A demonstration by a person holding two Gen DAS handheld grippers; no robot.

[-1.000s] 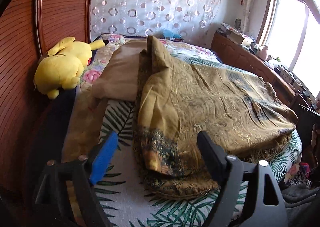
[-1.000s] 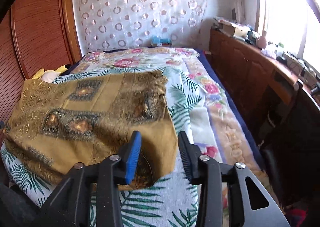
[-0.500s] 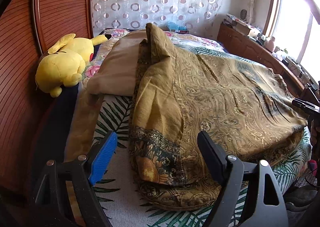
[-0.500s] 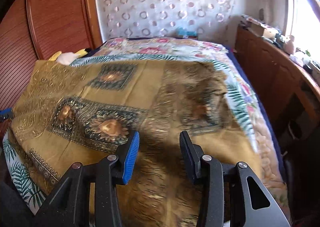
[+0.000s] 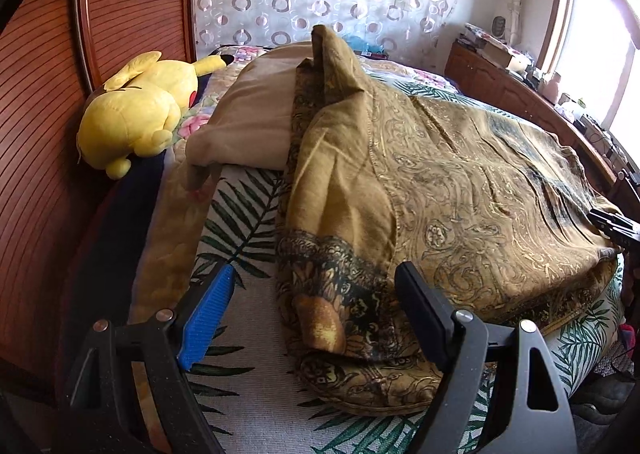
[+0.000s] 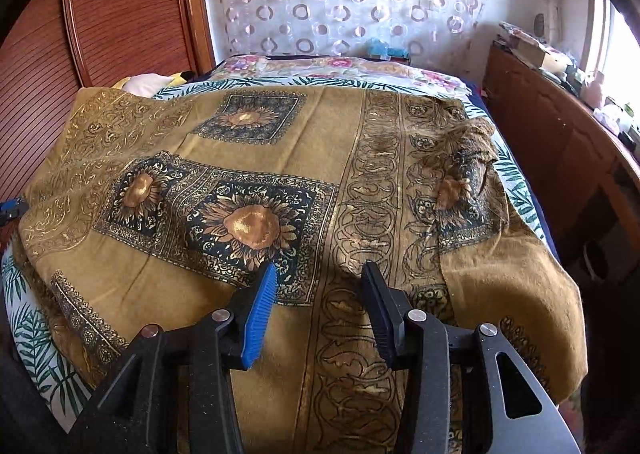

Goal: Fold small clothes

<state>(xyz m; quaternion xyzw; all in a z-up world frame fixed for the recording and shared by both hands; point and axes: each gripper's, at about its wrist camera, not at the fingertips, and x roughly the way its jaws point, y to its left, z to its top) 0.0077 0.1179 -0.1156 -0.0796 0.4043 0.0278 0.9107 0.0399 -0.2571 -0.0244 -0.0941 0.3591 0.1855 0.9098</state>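
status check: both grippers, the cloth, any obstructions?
Left gripper open, empty, over the gold cloth corner. Right gripper jaws just opening, nothing gripped. Cloth lies spread on bed, part over beige pillow. Nothing blocking.

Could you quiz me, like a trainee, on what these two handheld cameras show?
1. True or false: the left gripper has its jaws clamped on the patterned cloth.
2. What colour is the plush toy beside the wooden headboard: A yellow, B red, C blue?
3. The cloth lies on a bed sheet printed with green ______.

Key: 1 false, they stand wide apart and empty; 2 A; 3 leaves.
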